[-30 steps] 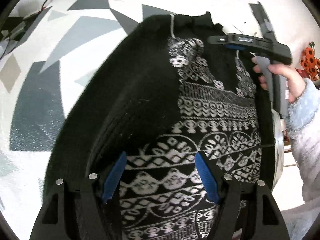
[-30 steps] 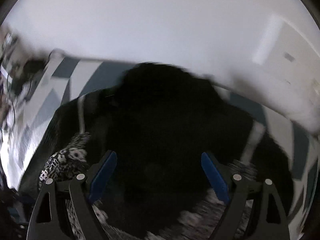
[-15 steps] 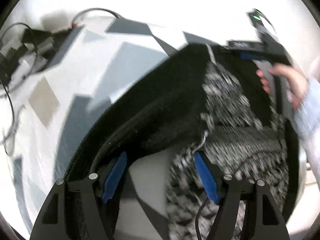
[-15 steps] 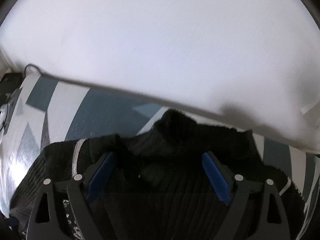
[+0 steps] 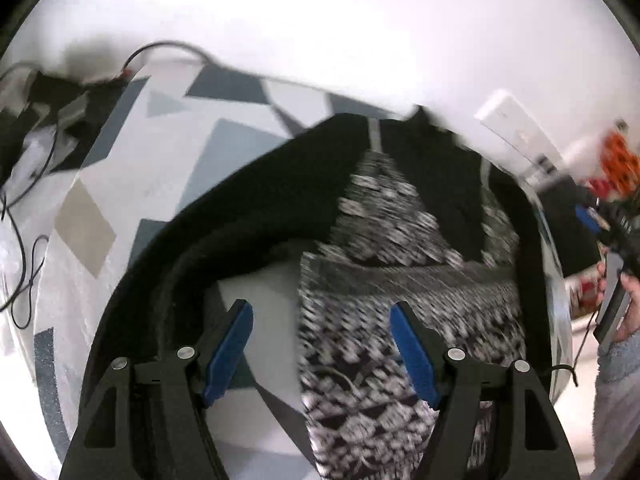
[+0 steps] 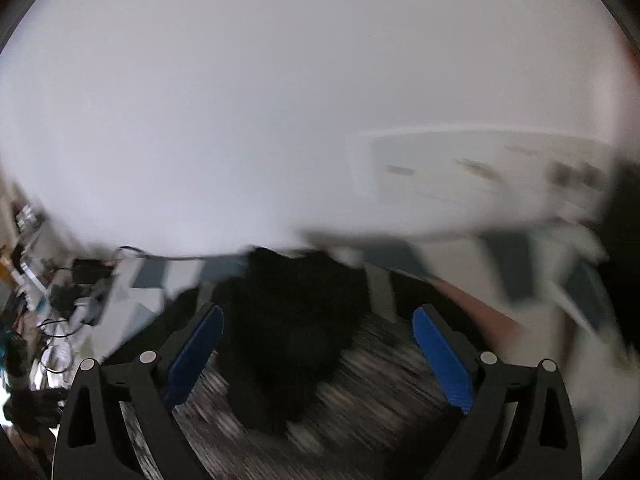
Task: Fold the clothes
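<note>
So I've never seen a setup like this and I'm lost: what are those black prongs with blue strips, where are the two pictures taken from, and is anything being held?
Those are two hand-held grippers; a person carries one in each hand, with a camera on each looking along its fingers. One picture is from the left gripper, the other from the right gripper. On the patterned cover lies a black sweater with a white knitted pattern. Both grippers are open and hold nothing; the right one's fingers have just been opening. The person's right hand shows at the left picture's edge.

Grey-and-white geometric bedspread point(image 5: 168, 184) — black patterned sweater point(image 5: 400, 240) lying on it.
</note>
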Demonstrator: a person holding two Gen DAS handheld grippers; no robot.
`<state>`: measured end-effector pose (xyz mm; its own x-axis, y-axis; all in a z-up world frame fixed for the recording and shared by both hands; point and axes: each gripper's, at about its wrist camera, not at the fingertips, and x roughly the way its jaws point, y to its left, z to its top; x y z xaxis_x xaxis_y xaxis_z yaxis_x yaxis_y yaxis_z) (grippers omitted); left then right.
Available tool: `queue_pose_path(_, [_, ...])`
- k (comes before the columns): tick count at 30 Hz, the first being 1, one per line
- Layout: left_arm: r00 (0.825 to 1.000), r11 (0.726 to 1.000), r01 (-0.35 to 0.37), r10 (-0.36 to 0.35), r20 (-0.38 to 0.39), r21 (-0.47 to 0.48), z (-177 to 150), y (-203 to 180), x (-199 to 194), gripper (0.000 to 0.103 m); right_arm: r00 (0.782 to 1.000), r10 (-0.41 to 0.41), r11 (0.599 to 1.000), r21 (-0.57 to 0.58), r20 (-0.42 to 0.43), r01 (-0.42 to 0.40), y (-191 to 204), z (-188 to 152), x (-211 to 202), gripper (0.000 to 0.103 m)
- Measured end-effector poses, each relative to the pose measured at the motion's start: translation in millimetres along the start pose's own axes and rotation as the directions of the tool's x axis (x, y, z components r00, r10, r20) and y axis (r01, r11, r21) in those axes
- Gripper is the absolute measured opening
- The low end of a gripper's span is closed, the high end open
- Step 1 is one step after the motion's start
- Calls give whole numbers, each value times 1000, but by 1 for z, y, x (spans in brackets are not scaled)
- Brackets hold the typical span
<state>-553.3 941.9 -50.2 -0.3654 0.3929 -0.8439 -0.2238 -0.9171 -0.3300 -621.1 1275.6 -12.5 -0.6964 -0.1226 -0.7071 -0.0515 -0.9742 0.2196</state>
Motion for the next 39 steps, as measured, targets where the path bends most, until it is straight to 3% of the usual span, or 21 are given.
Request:
queue_pose_path(6, [997,991,66,-61,-49,116,-4,-44,30,71,984,-154,972,167,-93,168,-86,-78,-83,103])
queue_pose_path(9, [991,985,102,-89,-95,142,-9,-73,51,71,958,-236,949,174,-165,264,-102,-123,-104,103])
queue_pose_path(13, [990,971,75,-44,-137,226,-27,-112,76,71,918,-300,936,106,-260,336,-102,-176,-116,102])
queue_pose_path(16, [984,963,44,3,-176,264,-45,-128,92,71,920,-287,951,32,-266,306,-93,-202,-108,88])
queue_pose_path(18, [988,951,-14,62,-144,308,-59,-139,91,71,924,-225,970,24,-308,244,-93,-216,-97,67])
queue_pose_path(21, [981,930,-102,152,-118,353,-74,-152,92,73,925,-147,984,40,-352,172,-103,-227,-83,64])
queue_pose_path(22, [977,926,-131,182,-113,355,-79,-156,92,75,926,-112,990,44,-361,137,-107,-230,-78,52])
queue_pose_path(23, [973,922,-156,205,-105,354,-83,-159,93,76,926,-77,994,44,-370,100,-110,-231,-76,26])
queue_pose_path(24, [970,927,-175,219,-100,332,-85,-160,92,76,928,-43,997,46,-370,65,-114,-230,-75,18])
queue_pose_path(28, [963,952,-222,248,-107,211,-92,-162,89,76,945,13,1000,10,-328,-10,-134,-222,-85,10])
queue_pose_path(31, [957,949,-241,267,-110,203,-103,-177,89,76,954,75,995,79,-290,-55,-171,-209,-104,9])
queue_pose_path(34, [951,942,-273,295,-92,194,-112,-188,89,78,963,82,989,137,-258,-47,-215,-193,-126,5])
queue_pose_path(39, [945,943,-302,315,-85,139,-112,-183,86,79,951,149,984,139,-271,-115,-245,-179,-145,5])
